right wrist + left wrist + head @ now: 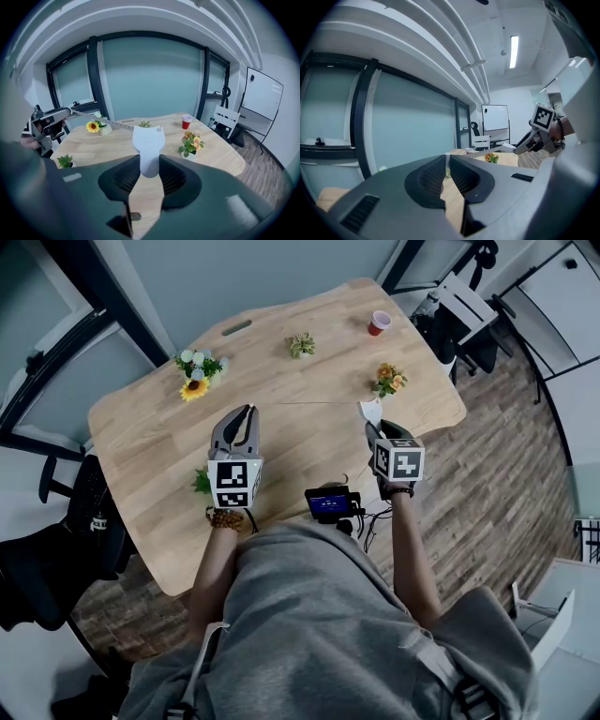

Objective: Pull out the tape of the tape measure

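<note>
free: far table (pixel 258 357) | obstacles: tape (pixel 101 120); sunflower pot (pixel 194 387); red cup (pixel 379 322)

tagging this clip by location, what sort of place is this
Most likely an office meeting room: a big wooden table with small plants on it, a whiteboard, and glass walls with dark frames.

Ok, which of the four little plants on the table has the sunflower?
The sunflower pot at the table's far left. The others: a green sprig, an orange-flowered pot by the right gripper, a green plant by the left gripper.
</note>
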A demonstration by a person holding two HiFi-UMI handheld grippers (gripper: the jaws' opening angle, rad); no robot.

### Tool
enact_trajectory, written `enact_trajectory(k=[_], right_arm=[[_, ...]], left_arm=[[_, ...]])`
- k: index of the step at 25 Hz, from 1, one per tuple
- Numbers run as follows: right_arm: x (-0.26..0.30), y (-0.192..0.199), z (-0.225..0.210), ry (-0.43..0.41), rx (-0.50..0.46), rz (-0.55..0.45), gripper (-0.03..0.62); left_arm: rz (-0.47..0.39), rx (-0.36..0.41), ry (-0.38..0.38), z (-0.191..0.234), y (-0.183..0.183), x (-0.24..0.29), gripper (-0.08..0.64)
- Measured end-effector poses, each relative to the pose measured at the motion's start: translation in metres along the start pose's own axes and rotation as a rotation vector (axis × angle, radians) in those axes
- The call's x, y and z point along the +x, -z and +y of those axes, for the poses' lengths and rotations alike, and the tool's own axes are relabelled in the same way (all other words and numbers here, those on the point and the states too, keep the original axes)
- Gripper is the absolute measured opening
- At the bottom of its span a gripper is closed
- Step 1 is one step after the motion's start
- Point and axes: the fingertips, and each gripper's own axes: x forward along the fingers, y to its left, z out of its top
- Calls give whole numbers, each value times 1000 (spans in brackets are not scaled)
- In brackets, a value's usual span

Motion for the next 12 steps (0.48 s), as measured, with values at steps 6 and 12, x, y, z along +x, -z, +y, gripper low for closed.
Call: enact_trajectory(k=[6, 12], right_arm=[[0, 3, 1, 7, -10, 7, 132], [1, 2, 1, 11, -11, 7, 132]], left_arm=[[-4, -19, -3, 1, 0, -1, 35], [0, -21, -6, 3, 2, -1, 35]])
